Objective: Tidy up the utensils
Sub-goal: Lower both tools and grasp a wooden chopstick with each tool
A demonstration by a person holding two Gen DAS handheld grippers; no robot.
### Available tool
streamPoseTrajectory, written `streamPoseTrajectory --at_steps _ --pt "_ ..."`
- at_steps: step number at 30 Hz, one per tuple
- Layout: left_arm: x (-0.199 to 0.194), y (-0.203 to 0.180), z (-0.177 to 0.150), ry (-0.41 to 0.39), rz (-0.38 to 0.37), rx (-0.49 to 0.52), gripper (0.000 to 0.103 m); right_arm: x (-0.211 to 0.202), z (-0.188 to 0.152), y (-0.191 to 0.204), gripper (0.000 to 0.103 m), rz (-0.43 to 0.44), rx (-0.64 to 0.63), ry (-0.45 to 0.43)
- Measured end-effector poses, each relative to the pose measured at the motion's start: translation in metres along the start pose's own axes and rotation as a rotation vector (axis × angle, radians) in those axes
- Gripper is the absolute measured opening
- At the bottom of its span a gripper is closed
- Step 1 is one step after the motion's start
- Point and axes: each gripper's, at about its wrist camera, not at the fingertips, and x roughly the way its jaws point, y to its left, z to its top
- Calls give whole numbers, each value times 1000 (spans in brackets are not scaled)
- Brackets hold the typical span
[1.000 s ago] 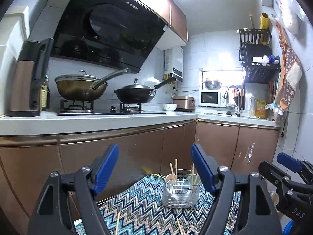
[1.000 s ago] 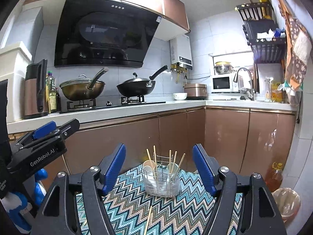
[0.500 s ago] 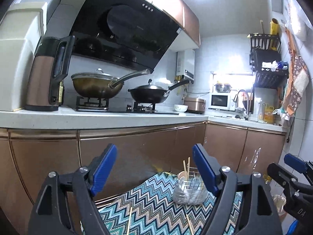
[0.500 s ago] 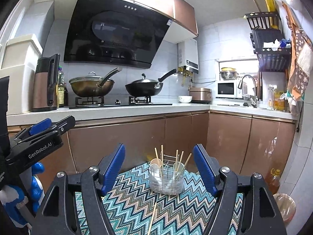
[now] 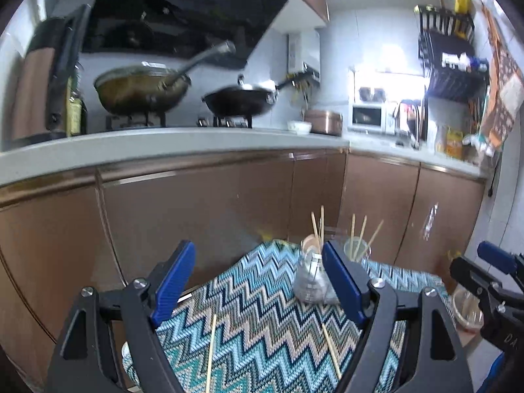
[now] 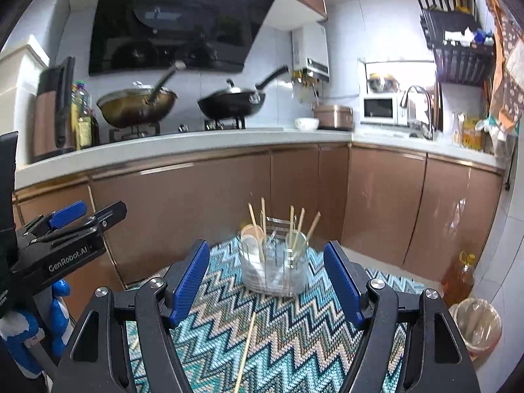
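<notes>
**Kitchen setting as I see it from both wrist cameras**

Across mid-frame I see an L-shaped white countertop [image 6: 196, 144] above glossy copper-brown cabinet doors [image 6: 183, 216]. At upper left hangs a black slanted range hood [image 6: 177, 19]; below it, a bronze wok [image 6: 137, 106] and a black wok [image 6: 232, 104] sit on the burners. White tiled walls [image 6: 344, 32] fill the upper centre. At right of centre stand a microwave [image 6: 380, 109] and a faucet [image 6: 417, 98], brightly lit in the left view. A black wall rack [image 6: 458, 32] occupies the upper right.

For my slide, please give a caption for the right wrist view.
Open right claw above a zigzag mat, facing the utensil rack; one chopstick lies loose.
</notes>
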Motion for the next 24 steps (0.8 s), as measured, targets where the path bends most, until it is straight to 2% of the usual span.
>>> streamPoseTrajectory --at_steps 6,8,11,13,16,18,22,24 --pt "37 9 -20 126 -36 30 79 35 -16 -16 68 -7 27 110" --pt "57 21 -28 209 -56 16 79 50 -21 -21 64 6 42 166" --pt "90 45 -40 359 -118 -53 78 79 -35 -30 52 67 90 286" --pt "107 60 -48 436 -149 -96 78 101 -48 -31 39 130 124 376" --pt "132 81 -64 544 -182 -148 77 140 -67 -28 31 217 162 515" --pt "147 94 -73 600 -199 -174 77 161 -79 -22 30 231 147 584" --pt "174 112 -90 701 -184 -190 75 208 -101 -12 27 265 150 714" --pt "191 115 -101 761 -193 -197 69 228 -109 -9 26 248 133 768"
